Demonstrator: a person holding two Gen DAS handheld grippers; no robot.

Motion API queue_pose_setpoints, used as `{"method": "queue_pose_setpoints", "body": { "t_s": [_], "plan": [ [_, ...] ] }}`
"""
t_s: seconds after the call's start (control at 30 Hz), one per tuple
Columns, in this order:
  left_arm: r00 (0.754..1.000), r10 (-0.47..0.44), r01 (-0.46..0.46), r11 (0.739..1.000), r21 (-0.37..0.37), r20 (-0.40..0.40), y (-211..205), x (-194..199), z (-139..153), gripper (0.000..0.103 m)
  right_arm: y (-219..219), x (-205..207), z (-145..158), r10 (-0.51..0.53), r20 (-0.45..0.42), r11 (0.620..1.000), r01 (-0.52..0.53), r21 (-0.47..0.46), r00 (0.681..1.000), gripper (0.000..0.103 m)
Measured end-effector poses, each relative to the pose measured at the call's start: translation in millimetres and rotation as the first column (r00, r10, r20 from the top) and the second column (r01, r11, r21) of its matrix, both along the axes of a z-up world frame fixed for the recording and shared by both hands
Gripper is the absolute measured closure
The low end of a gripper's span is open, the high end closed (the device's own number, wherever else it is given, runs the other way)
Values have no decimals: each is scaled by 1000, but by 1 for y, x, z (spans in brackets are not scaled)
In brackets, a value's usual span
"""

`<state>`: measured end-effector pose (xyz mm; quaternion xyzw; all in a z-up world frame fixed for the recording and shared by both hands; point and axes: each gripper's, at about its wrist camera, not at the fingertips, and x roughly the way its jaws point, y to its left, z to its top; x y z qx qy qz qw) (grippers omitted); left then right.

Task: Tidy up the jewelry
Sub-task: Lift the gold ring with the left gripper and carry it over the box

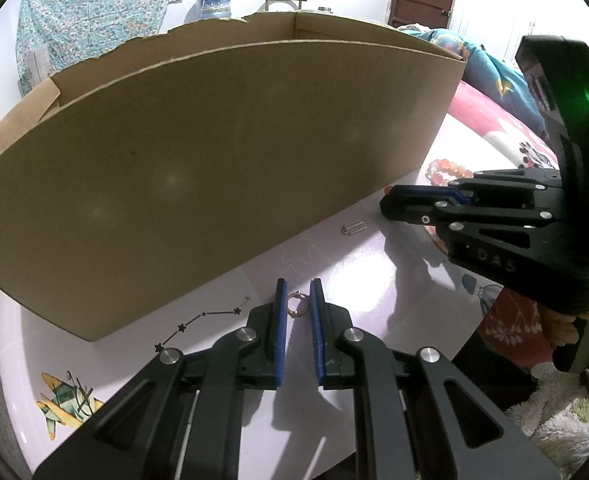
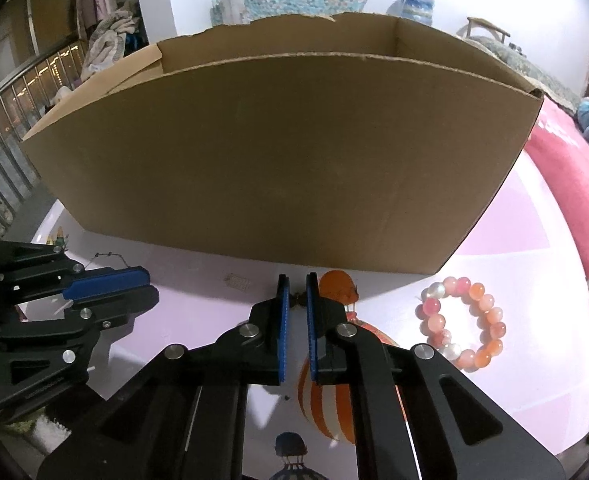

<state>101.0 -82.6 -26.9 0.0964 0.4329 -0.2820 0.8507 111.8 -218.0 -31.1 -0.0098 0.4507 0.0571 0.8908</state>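
One cardboard box [image 2: 278,152] on printed pink tablecloth [image 2: 506,240]; bedroom, perhaps.

The only readable text is the raised lettering "DAS" on the black body of the right tool [image 1: 388,196], seen in the left wrist view on the side plate below its fingers. The letters are faint, black on black. Nothing legible shows on the cardboard box [image 2: 278,152] or on the printed cloth under it.

Small gold ring [image 1: 295,304] between tongs; pink bead bracelet [image 2: 460,322] flat beside cardboard box [image 2: 278,152].
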Motion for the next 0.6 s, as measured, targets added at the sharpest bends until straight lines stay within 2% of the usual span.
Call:
{"method": "queue_pose_setpoints", "body": {
  "t_s": [0.43,0.6],
  "plan": [
    [1000,7,-7,1000,-3,-1,4,-1,1,93,-7,-18,17,1,39,1000,-2,11,999,97],
    [1000,1,0,999,-33,13,8,-7,12,93,-6,-27,32,10,68,1000,-11,13,998,97]
  ]
}}
